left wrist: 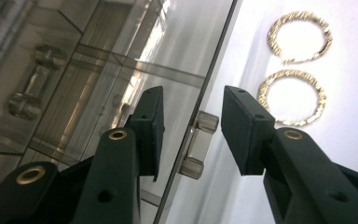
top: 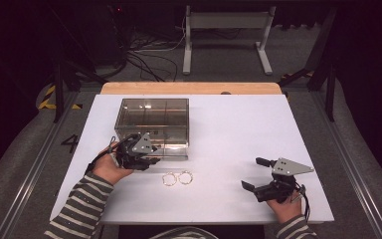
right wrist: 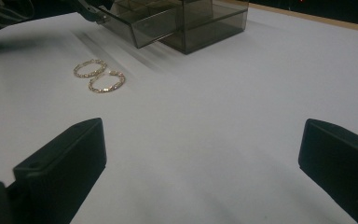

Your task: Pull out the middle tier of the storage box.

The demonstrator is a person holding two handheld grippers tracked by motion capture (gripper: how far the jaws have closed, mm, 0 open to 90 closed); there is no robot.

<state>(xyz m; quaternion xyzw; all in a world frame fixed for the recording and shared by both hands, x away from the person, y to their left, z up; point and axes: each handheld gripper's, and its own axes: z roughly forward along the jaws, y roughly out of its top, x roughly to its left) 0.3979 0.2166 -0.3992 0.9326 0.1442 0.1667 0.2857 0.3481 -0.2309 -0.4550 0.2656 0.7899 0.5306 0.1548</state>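
White desk (top: 238, 134) in a dark room, your left gripper (left wrist: 193, 135) jaws apart around the smoky clear plastic drawer box's (top: 151, 119) knob (left wrist: 199, 144), not pressing it, right gripper (right wrist: 200, 177) jaws wide, empty.

Two gold hoop earrings (top: 177, 178) lie on one white desk (top: 238, 134), beside one smoked acrylic drawer box (top: 154, 119) with one clear handle (left wrist: 198, 144).

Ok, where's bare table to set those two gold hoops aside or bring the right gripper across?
Free: the wide white stretch between the hoops and the right gripper, and the table's far right, beside the smoky box. Crowded: the near left, where the left gripper sits at the box's drawer knob with the hoops just beside.
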